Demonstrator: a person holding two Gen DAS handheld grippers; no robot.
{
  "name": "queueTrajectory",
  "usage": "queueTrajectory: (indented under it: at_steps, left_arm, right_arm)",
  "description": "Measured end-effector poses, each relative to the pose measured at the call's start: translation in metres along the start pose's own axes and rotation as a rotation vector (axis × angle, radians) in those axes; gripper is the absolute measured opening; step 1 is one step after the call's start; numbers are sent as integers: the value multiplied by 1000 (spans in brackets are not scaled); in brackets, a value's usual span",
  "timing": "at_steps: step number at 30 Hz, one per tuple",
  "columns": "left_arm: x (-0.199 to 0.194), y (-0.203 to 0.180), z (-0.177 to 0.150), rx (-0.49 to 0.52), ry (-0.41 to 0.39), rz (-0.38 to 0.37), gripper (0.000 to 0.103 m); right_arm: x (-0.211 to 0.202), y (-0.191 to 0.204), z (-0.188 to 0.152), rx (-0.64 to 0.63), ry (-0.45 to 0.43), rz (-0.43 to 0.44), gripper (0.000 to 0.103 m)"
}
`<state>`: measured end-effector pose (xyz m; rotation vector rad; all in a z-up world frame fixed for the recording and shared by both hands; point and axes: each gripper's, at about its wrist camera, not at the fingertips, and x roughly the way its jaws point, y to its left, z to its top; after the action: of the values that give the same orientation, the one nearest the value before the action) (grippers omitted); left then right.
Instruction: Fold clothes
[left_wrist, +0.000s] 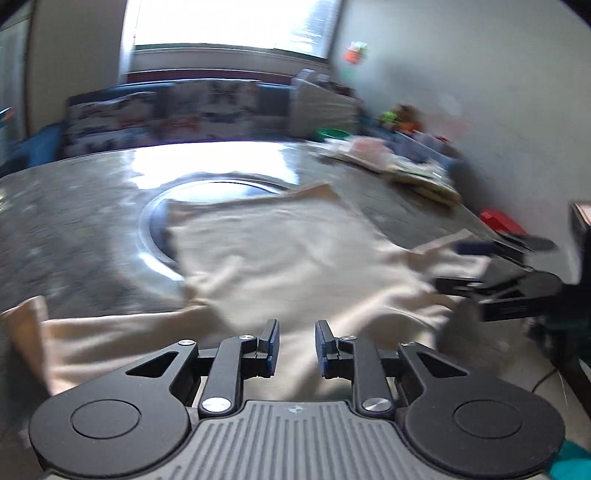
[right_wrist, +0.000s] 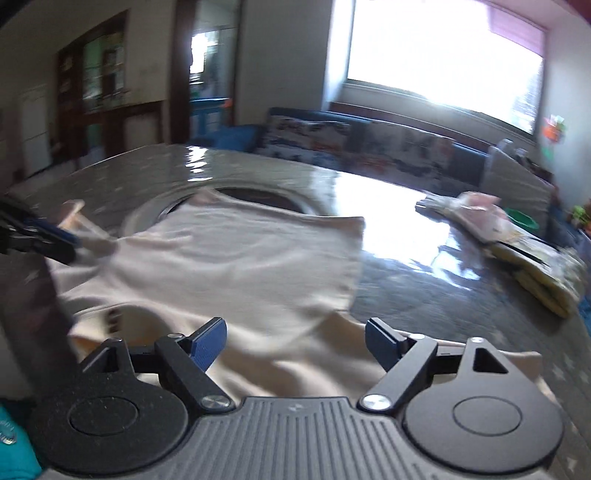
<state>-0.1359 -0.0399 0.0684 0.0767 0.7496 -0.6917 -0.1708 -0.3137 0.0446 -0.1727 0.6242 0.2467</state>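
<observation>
Bare tabletop (right_wrist: 406, 266) right of shirt (right_wrist: 229, 266), paper pile (right_wrist: 517, 251) blocks far-right edge

Both grippers (left_wrist: 295, 347) (right_wrist: 295, 345) look alike: black linkages, silver screws, blue pads (right_wrist: 207, 345), ribbed grey housing; possibly a teal sleeve (right_wrist: 14, 443) beside it.

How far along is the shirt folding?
Barely started. The beige shirt lies spread on the table, with no fold I can make out. The left gripper and right gripper hover open over it, gripping nothing. All the folding is left.
</observation>
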Motion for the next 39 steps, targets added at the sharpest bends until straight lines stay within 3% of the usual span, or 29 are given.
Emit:
queueTrajectory:
  at_steps: [6, 9, 18, 19, 21, 22, 23, 25, 28, 33, 34, 37, 39]
  left_arm:
    - [20, -38, -7, 144, 42, -99, 25]
    - [25, -49, -11, 204, 56, -93, 25]
    - [37, -54, -22, 305, 86, 10, 23]
    - [38, -52, -22, 296, 87, 14, 18]
    - [39, -47, -22, 274, 85, 18, 12]
    - [36, -45, -20, 263, 72, 8, 6]
    - [32, -42, -19, 253, 54, -6, 6]
    - [21, -37, -15, 224, 14, -53, 6]
    - [10, -29, -15, 208, -16, -109, 5]
    - [9, -33, -18, 247, -1, -132, 7]
    - [8, -34, -18, 253, -8, -130, 9]
    - [11, -39, -15, 276, -17, -119, 27]
    - [21, -46, -17, 314, -6, -102, 29]
  right_arm:
    - [0, 44, -5, -126, 23, 87, 84]
    - [-3, 58, -9, -187, 21, 89, 79]
    - [1, 85, -17, -322, 42, 78, 38]
    - [1, 86, -18, -334, 44, 73, 34]
    - [0, 91, -22, -371, 46, 55, 29]
    - [-1, 91, -22, -375, 44, 51, 22]
    - [-4, 90, -22, -376, 41, 46, 14]
    - [-11, 87, -22, -371, 36, 38, 9]
    - [-21, 79, -19, -340, 41, 33, 9]
    - [-24, 80, -14, -318, 39, 70, 11]
    - [-22, 82, -14, -322, 43, 85, 12]
    - [-13, 89, -16, -348, 56, 106, 17]
    - [-7, 93, -19, -376, 67, 99, 17]
